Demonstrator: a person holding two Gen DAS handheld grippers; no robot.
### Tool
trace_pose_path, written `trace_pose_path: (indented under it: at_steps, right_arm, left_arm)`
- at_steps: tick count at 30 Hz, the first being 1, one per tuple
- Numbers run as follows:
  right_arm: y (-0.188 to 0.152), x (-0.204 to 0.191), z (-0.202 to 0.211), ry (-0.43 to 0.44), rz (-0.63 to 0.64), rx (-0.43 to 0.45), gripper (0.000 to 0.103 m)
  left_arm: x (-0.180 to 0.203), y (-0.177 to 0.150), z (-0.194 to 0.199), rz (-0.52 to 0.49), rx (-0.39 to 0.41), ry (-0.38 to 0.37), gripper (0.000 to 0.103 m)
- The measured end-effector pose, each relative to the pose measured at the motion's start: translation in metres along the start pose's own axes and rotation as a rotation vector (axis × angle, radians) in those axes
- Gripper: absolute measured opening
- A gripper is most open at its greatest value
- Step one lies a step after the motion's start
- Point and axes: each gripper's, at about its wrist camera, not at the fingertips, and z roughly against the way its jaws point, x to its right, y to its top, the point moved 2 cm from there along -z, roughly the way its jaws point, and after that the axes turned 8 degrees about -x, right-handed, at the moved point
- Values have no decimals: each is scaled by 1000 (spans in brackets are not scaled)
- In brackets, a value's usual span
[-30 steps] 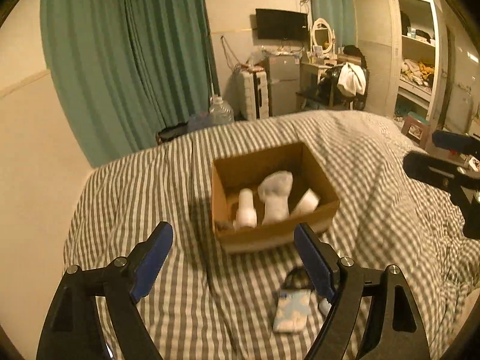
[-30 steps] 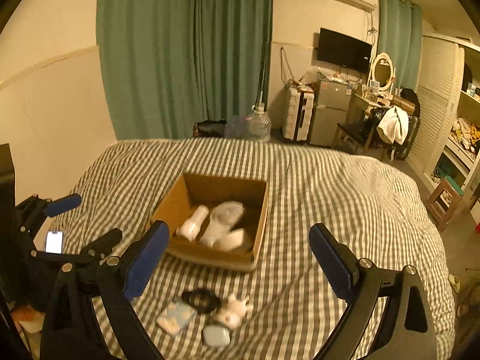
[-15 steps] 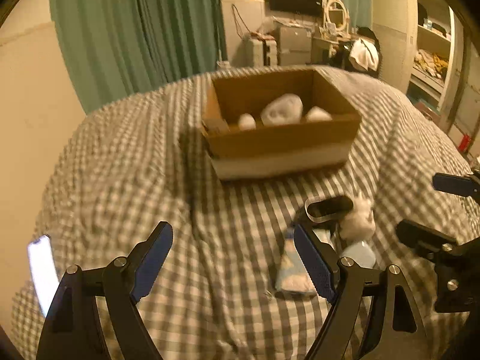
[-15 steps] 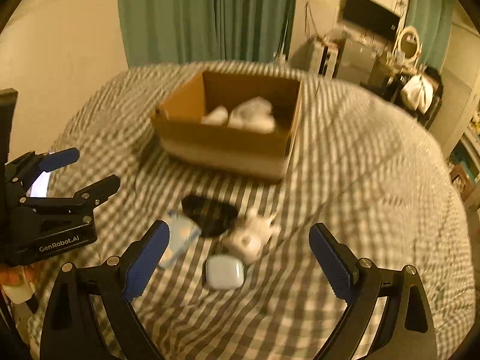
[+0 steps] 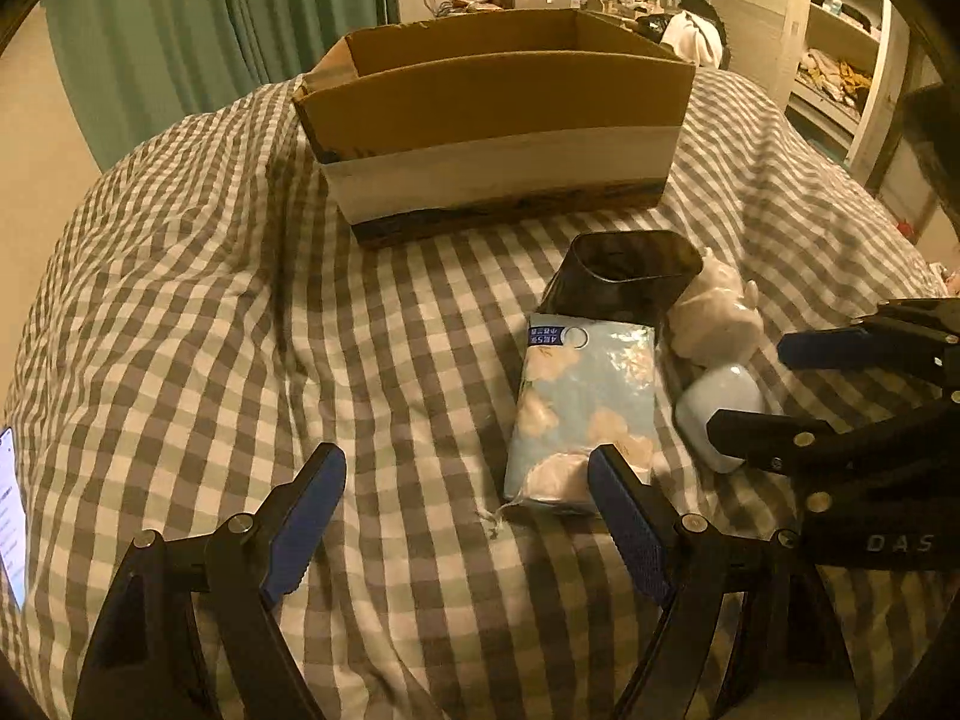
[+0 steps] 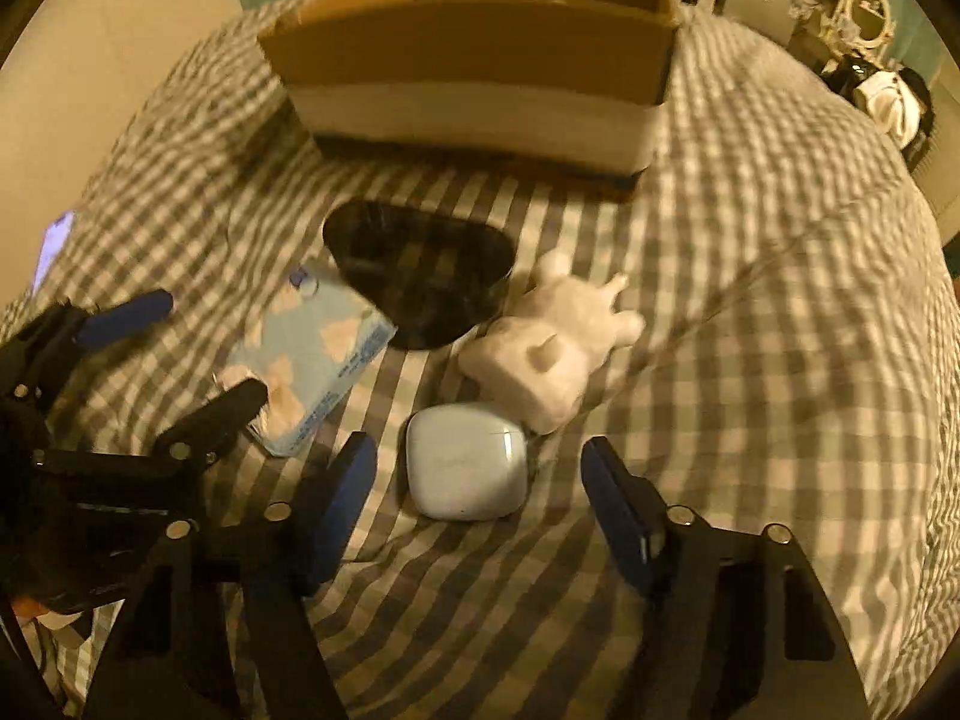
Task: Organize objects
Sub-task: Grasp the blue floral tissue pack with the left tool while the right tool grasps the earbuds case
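A cardboard box (image 5: 498,120) stands on the checked bed; its inside is hidden from both views. In front of it lie a black cup on its side (image 5: 624,279), a light blue tissue pack (image 5: 582,414), a white plush toy (image 5: 714,318) and a pale blue earbud case (image 5: 720,414). My left gripper (image 5: 468,516) is open and empty, low over the bed just left of the tissue pack (image 6: 306,354). My right gripper (image 6: 480,486) is open, its fingers either side of the earbud case (image 6: 465,462), next to the plush toy (image 6: 552,354) and the cup (image 6: 420,270).
A lit phone (image 5: 12,510) lies at the bed's left edge. Green curtains (image 5: 180,30), a shelf unit (image 5: 840,48) and room clutter stand behind the bed. The box (image 6: 480,54) is beyond the loose objects.
Both grippers have dropped low and moved forward toward the loose objects in front of the box. The right gripper now brackets the earbud case.
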Motion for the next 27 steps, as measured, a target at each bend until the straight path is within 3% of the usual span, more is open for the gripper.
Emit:
trace_pose_path:
  at_steps: [3, 7, 9, 10, 17, 21, 23, 25, 26, 27]
  right_arm:
    - [2, -5, -11, -3, 21, -44, 64]
    - [4, -12, -26, -20, 58, -107, 63]
    - [4, -13, -30, -39, 66, -123, 50]
    - [4, -13, -31, -43, 67, -125, 50]
    - [-9, 4, 13, -26, 1, 36, 50]
    - [-12, 15, 29, -78, -21, 90, 50]
    - [-9, 19, 31, -61, -39, 98, 50]
    - [-7, 22, 32, -40, -43, 101, 50]
    - [-7, 23, 31, -38, -41, 103, 50]
    - [-6, 23, 32, -35, -39, 105, 50]
  left_arm:
    - [-3, -1, 3, 12, -3, -30, 86]
    - [-5, -1, 6, 5, -1, -15, 86]
    - [-7, -2, 9, 12, -4, -22, 86]
    - [-7, -3, 10, 15, -5, -24, 86]
    - [6, -1, 16, -7, -6, -60, 86]
    - [23, 8, 6, -37, -13, -77, 86]
    - [28, 13, -3, -37, -25, -79, 85]
    - [29, 18, -15, -33, -47, -95, 76]
    - [29, 19, -20, -28, -62, -110, 61]
    - [28, 20, -25, -16, -81, -132, 56]
